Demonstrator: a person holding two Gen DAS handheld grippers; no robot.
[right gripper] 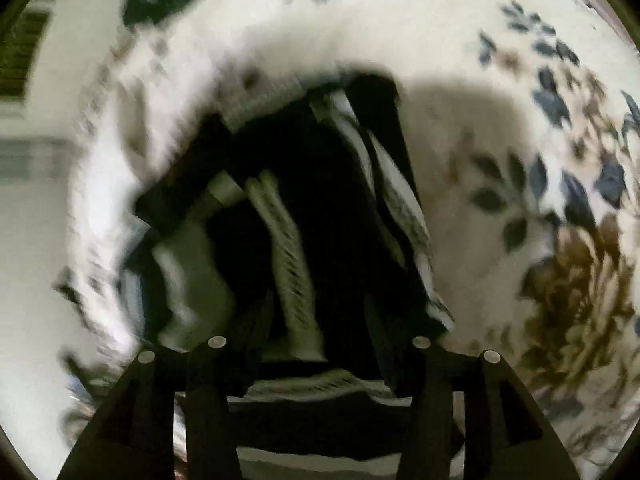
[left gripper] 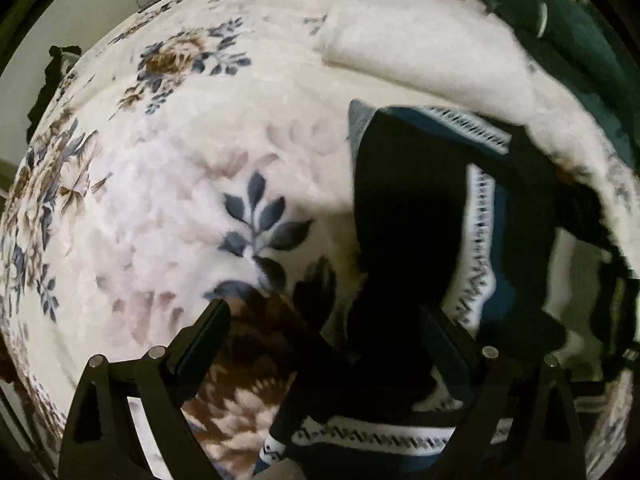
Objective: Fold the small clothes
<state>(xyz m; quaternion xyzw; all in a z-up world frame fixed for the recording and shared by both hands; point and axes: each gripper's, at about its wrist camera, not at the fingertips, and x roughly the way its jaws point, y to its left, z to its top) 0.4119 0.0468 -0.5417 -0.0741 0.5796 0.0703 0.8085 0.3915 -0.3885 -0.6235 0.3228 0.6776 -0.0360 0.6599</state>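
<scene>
Jaws parted, floral blanket (left gripper: 168, 184), folded white towel (left gripper: 420, 40)

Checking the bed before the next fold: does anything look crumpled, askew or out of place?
The dark garment with white patterned trim lies bunched and twisted on the floral blanket, not flat. A folded white cloth sits neatly behind it. Nothing looks damaged.

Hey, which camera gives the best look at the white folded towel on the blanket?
The left wrist view. The white folded towel lies sharp and in full beyond the dark garment, on the floral blanket. The right wrist view is motion-blurred and filled by the garment; no towel can be made out there.
</scene>
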